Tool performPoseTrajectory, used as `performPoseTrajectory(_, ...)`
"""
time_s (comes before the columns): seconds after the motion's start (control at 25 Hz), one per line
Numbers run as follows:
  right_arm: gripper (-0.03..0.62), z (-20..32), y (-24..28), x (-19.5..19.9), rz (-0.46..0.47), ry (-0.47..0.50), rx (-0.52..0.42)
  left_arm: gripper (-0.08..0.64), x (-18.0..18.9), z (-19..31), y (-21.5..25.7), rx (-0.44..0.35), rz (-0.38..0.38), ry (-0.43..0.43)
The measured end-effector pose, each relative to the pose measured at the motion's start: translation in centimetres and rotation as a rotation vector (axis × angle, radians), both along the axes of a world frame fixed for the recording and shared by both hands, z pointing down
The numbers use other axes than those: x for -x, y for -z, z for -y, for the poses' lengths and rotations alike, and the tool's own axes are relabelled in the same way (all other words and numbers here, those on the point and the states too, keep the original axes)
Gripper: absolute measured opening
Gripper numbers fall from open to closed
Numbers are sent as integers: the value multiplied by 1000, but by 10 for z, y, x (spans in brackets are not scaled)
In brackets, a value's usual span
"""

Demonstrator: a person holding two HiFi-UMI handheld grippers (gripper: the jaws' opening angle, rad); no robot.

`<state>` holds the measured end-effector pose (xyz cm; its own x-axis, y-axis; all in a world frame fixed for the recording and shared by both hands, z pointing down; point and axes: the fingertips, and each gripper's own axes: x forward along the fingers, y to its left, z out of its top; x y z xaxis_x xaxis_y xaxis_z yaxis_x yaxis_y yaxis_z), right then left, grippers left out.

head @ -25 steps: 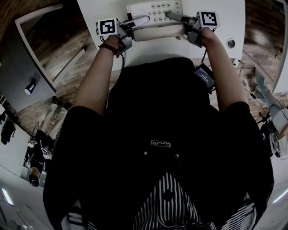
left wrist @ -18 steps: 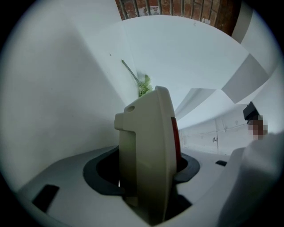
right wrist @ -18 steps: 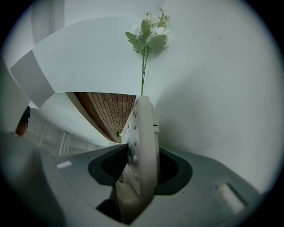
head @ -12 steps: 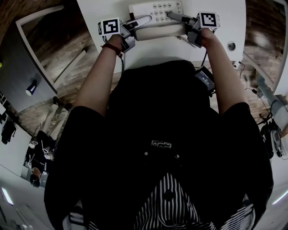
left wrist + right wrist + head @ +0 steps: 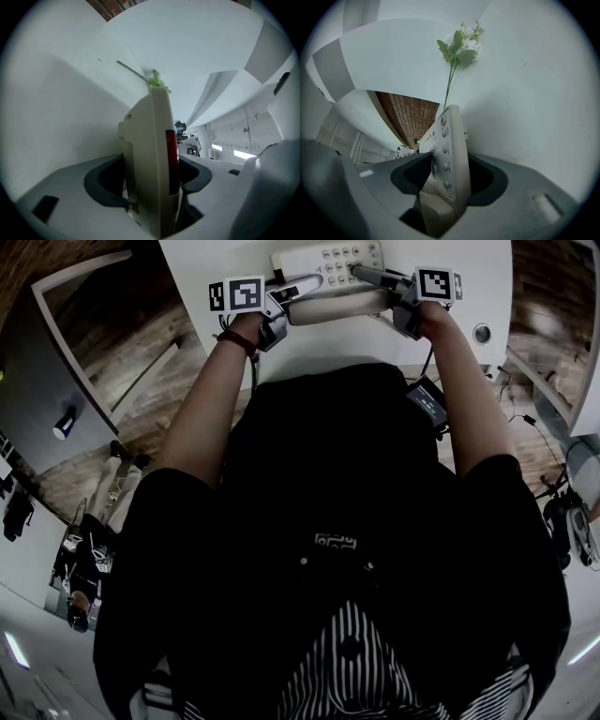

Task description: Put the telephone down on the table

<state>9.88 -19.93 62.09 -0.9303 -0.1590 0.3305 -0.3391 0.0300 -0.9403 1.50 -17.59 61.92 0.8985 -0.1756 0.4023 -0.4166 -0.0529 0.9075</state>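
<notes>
The telephone (image 5: 328, 273) is out in front of me on the white surface (image 5: 469, 277), lying flat with its buttons (image 5: 336, 256) facing up. The handset (image 5: 337, 304) sits along the side nearest to me. I cannot tell if the bottom of the telephone touches the surface all the way.

My left tool (image 5: 298, 287) is at the left end of the telephone. In the left gripper view that end stands between its two jaws, and they pinch it. A red strip (image 5: 171, 150) on the telephone sits against one jaw.

My right tool (image 5: 367, 276) is at the right end, and its jaws are opening. In the right gripper view the telephone is in between them. One jaw tip is right by the buttons, and there is a dark gap on the other side, so this tool is not squeezing.

Each tool has a cube with square marks on it, one on the left (image 5: 239, 294) and one on the right (image 5: 436, 284).

A green sprig with small white flowers (image 5: 461, 44) lies on the surface past the telephone. A little round cap (image 5: 481, 332) is on the surface to my right. A brick wall (image 5: 410, 117) shows far off.
</notes>
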Motion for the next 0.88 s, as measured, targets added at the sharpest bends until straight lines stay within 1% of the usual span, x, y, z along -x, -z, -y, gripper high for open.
performPoseTrajectory(0.16,229,-2,-4,0,-45,19,6,291,4,-3,-3,6,57,13)
performPoseTrajectory(0.28,230,-8,-5,2,-48,60,-3,293,5,-12,-6,22,81,18)
performPoseTrajectory(0.4,230,-9,-7,3,-52,80,-24,295,9,-14,-7,8,116,29)
performPoseTrajectory(0.52,215,-7,-8,1,-68,60,-23,295,17,-12,-7,-23,167,36)
performPoseTrajectory(0.68,216,-6,-8,-2,-76,47,-22,295,18,-11,-8,-8,141,17)
performPoseTrajectory(0.88,230,-5,-8,-4,-120,50,-33,295,17,-9,-7,-22,145,17)
